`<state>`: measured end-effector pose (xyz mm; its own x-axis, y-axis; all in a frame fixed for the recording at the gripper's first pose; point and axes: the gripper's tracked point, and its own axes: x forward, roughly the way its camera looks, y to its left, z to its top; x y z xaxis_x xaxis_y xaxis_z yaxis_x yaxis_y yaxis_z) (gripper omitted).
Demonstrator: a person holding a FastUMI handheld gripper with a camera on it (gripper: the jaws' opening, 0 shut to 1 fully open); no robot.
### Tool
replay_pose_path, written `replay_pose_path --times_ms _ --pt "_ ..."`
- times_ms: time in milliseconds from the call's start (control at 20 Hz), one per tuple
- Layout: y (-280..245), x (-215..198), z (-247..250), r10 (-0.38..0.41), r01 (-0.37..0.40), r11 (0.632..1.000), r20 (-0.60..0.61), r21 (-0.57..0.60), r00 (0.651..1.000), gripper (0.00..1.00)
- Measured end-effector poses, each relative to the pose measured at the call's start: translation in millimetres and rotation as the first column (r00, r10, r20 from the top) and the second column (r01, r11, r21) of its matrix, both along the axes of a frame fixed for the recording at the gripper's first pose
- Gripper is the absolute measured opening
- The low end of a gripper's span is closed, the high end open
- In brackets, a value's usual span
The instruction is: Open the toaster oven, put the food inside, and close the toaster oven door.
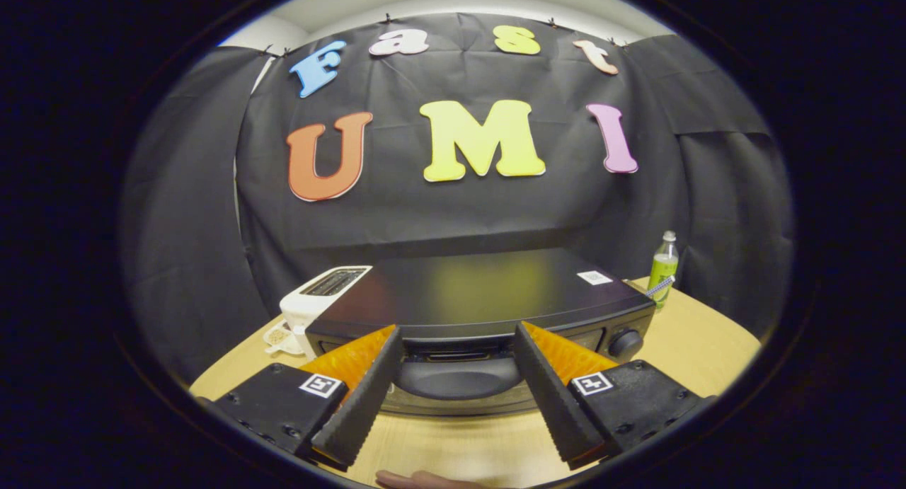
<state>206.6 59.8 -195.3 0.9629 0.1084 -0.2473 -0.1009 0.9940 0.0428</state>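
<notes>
Fingers point(361, 397) of gripper point(456, 347) spread wide, toaster oven handle point(456, 379) in the gap. Hemmed left by white toaster point(318, 298), right by green bottle point(663, 266). Bare wooden table point(708, 340) right of oven.

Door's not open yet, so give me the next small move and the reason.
Probably ease forward and down until the door handle of the black toaster oven sits between the gripper's jaws, then close. The jaws stand open on either side of the handle, gripping nothing, and the door looks shut.

Gripper point(456, 372) open, straddling toaster oven point(488, 298) door handle point(456, 379).
</notes>
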Motion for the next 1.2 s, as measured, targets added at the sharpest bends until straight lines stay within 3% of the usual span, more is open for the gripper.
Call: replay_pose_path --times_ms 200,450,950,1200 --pt "-0.9 0.1 -0.6 -0.011 0.016 0.994 0.042 -0.111 0.999 1.00" --pt "-1.8 -11.5 -5.7 -0.005 0.006 0.998 0.010 -0.066 1.000 1.00" --pt "-9.3 -63.9 -26.4 -0.007 -0.005 0.995 -0.129 -0.095 0.992 1.00" --pt "-11.6 -91.6 -47.3 -0.043 0.009 0.990 -0.245 -0.140 0.969 1.00"
